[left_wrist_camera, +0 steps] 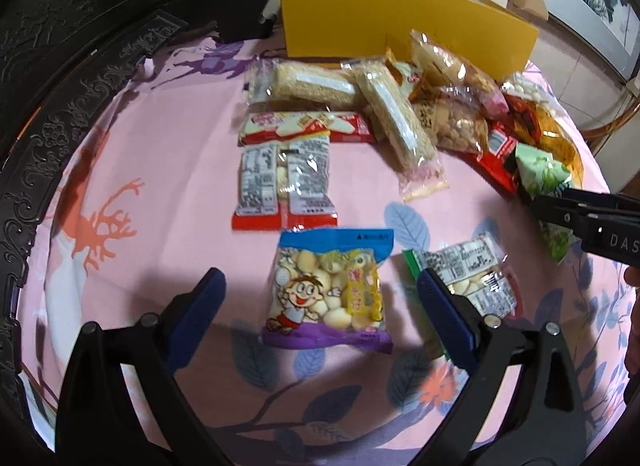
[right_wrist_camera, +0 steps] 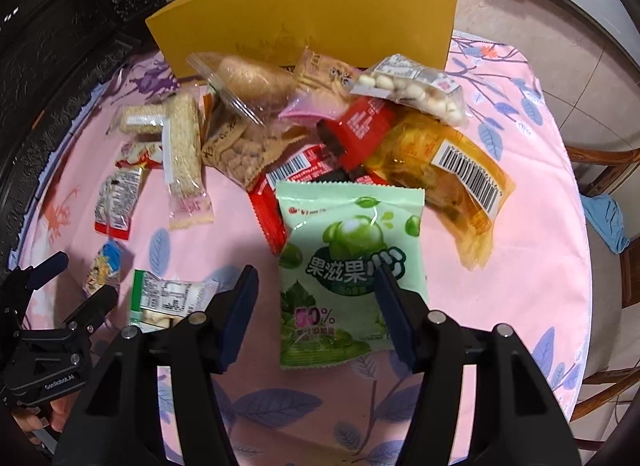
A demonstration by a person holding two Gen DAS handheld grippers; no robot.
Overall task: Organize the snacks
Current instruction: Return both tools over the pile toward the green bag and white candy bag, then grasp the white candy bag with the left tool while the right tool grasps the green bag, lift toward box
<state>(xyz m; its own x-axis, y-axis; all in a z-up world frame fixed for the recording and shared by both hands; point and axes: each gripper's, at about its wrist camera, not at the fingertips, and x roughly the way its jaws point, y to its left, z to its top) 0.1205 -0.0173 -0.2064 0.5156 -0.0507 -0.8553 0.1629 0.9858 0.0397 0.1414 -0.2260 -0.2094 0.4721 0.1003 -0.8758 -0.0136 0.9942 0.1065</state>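
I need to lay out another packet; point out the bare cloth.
Bare cloth lies right of the green packet below the orange packet, and left of the cartoon-boy packet and red-edged packet. Crowded: the heap before the yellow box.

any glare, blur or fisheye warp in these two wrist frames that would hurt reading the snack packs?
Left wrist: strong barrel warp bends the yellow box edge; the cartoon biscuit pack is slightly soft, dark vignette in the corners. Right wrist: the green candy pack reads sharp; glare spots on the clear bread wrapper; left tongs blurred at the frame edge.
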